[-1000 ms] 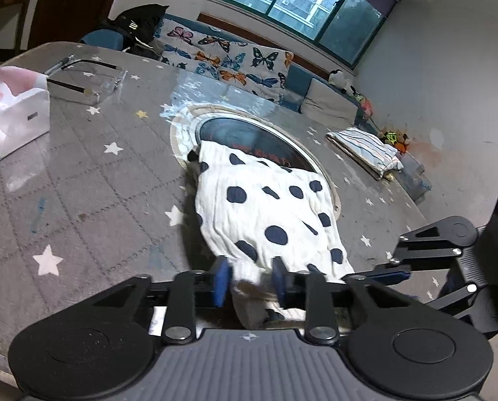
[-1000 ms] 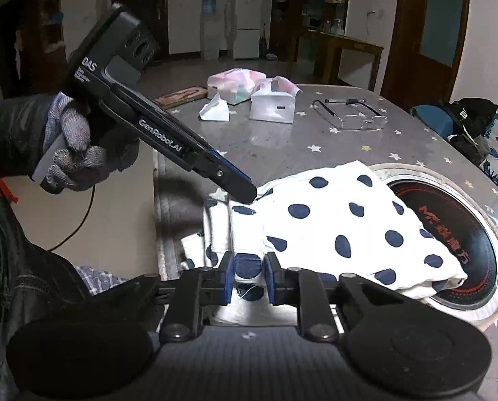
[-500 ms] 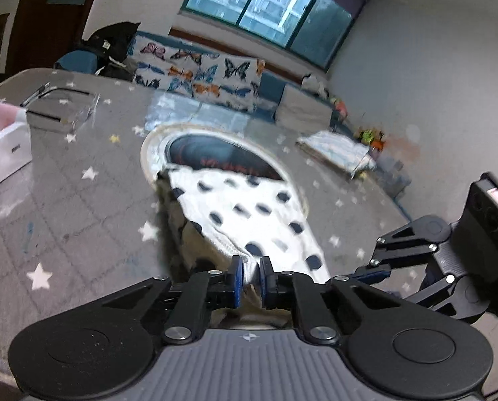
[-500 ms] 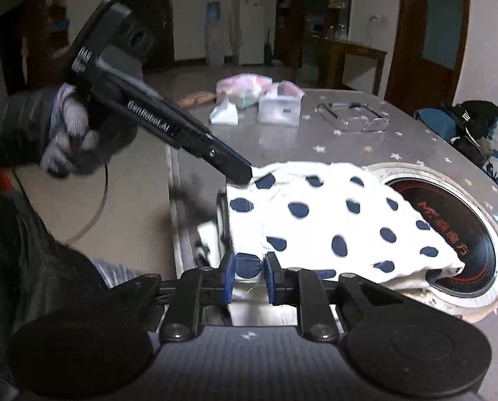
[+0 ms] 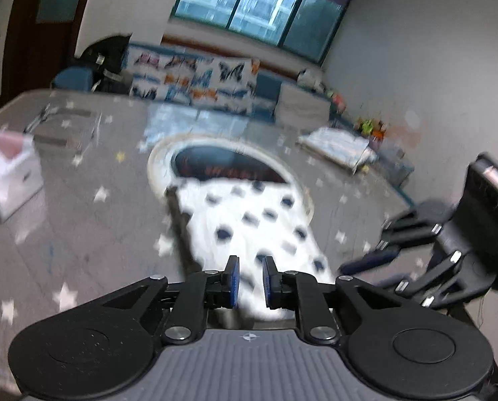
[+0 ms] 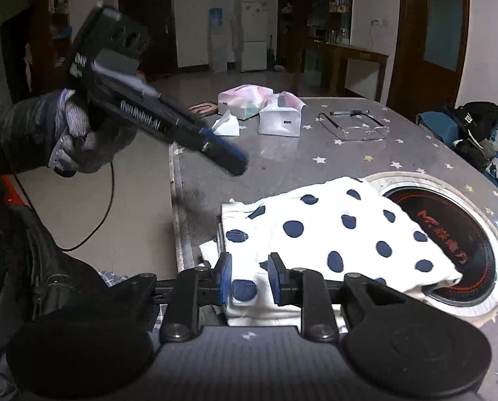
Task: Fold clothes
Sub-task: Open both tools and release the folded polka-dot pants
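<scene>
From your left wrist cam, everything was smeared, but the white cotton garment with navy polka dots (image 5: 249, 227) lay as a long folded strip on the grey star-print tablecloth (image 5: 82, 207), its far end overlapping the round black induction hob with the pale rim (image 5: 229, 167). Your left gripper (image 5: 248, 277) had its blue-padded fingers a narrow gap apart with cloth showing between them; I couldn't tell if they actually touched it. Your right gripper (image 5: 366, 260) sat off to the side by the garment's near corner.

From your right wrist cam it was sharp: the dotted garment (image 6: 332, 230) sat folded over itself, layered edges stacked at the table's near edge, far corner draped onto the hob (image 6: 449, 234). Your right gripper (image 6: 247, 277) was parted a little, pads either side of the fabric edge, not pinching. Your gloved hand (image 6: 72, 140) held the left gripper (image 6: 235, 163) up off the cloth, fingers blurred. White tissue packs (image 6: 279, 117) sat further back.
</scene>
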